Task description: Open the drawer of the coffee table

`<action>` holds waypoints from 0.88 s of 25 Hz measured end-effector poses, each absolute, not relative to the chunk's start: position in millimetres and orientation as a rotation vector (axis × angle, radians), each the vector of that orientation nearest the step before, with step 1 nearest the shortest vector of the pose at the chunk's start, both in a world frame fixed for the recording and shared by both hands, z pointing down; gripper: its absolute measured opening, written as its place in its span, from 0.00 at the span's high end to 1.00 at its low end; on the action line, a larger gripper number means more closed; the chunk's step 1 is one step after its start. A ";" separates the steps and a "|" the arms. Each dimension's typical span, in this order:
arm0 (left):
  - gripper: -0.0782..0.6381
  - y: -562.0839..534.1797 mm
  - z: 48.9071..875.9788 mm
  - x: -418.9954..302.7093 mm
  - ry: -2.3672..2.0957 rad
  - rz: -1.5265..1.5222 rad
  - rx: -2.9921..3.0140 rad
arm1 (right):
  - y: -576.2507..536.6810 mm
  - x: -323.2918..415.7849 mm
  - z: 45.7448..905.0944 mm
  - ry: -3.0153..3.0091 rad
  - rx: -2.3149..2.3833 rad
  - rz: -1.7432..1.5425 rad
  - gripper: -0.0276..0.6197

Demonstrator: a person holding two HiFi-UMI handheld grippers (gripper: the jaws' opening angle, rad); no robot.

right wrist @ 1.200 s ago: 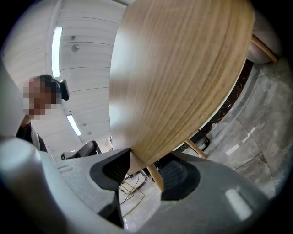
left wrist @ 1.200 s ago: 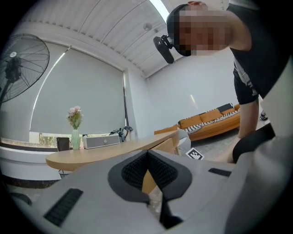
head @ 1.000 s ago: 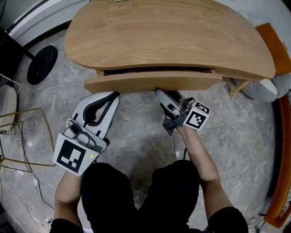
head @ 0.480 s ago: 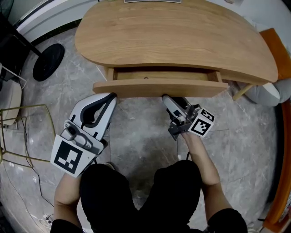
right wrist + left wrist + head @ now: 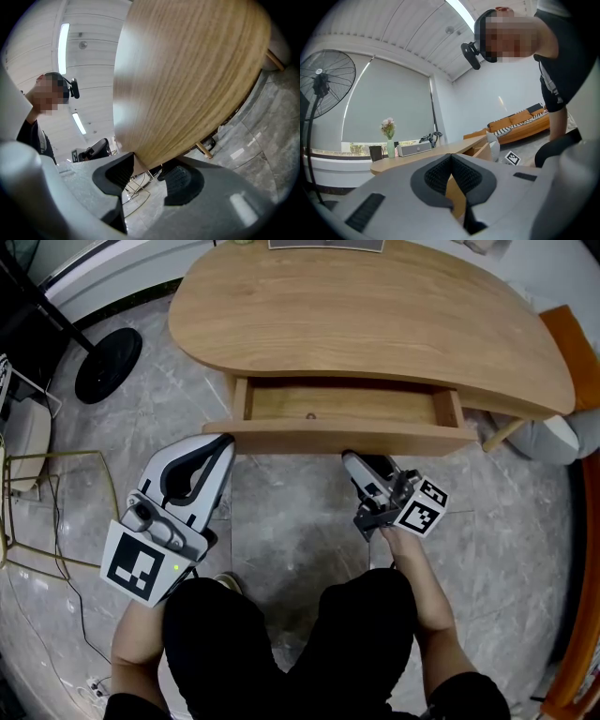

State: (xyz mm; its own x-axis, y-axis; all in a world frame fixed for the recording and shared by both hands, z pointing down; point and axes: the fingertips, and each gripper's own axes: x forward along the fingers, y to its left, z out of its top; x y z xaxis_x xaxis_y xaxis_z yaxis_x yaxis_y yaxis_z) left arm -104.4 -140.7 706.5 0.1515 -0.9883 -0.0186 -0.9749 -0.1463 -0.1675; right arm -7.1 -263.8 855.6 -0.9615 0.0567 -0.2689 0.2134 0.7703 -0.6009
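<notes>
Gripping is confirmed on the right: the right gripper has its jaws at a narrow gap with the lower edge of the drawer front between the pads, as its own view shows plainly.

1. Position of the task's thing. The drawer stands partly out of the coffee table, with its bare wooden floor exposed. It lies directly ahead of you, between the tabletop's near edge and both tools.

2. Left side. The left gripper sits at the left end of the drawer front. Its pads are all but together, with a thin sliver of wood between them. I judge that a pinch on the panel's edge, though a shallower one than on the right.

3. Governing relation. The drawer front's long axis runs left to right across your body. The remaining travel is square to that axis, straight back towards your knees. Both jaw sets point away from you and come up onto the panel from its near side.

4. Observation on balance. Your right gripper holds close to the middle of the panel and your left holds at the extreme end. Judgement: an uneven pull could skew the drawer in its runners, so keep both hands drawing back together.
</notes>
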 end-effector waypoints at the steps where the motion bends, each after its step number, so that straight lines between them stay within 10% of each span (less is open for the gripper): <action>1: 0.88 -139.8 706.1 -104.7 1.957 -0.144 -2.271 | -262.7 -6.2 855.6 2.730 0.211 -0.970 0.66; 22: 0.88 -137.6 703.8 -102.8 1.946 -0.147 -2.261 | -250.3 2.9 856.6 2.760 0.217 -0.958 0.66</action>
State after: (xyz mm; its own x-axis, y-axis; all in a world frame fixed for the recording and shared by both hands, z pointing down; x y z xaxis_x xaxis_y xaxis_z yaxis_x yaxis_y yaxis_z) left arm -102.8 -137.6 703.8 0.1512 -0.9882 -0.0263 -0.9731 -0.1441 -0.1799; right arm 2.9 -250.3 856.6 -0.9668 0.0689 -0.2461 0.2066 0.7776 -0.5938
